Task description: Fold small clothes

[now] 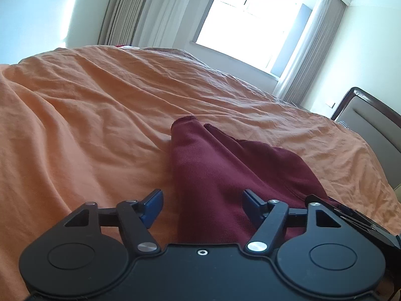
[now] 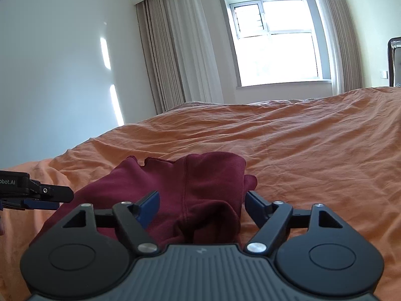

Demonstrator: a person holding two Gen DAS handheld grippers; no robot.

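Maroon garment (image 1: 215, 175) is sitting bunched on the orange bedsheet (image 1: 87, 115) while we've got the left gripper (image 1: 203, 207) and right gripper (image 2: 201, 207) both spread wide with nothing pinched, so honestly that loose fold could slump open

Matte black left tool (image 1: 203, 207) and right tool (image 2: 201, 207), blue pads (image 1: 154, 205), silver pivot screws, round housings.

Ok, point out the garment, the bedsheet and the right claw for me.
garment (image 1: 205, 170): left wrist view, middle of the maroon cloth.
bedsheet (image 1: 87, 115): left wrist view, bare orange stretch left of the garment.
right claw (image 2: 201, 207): right wrist view, midway between its open blue fingertips.
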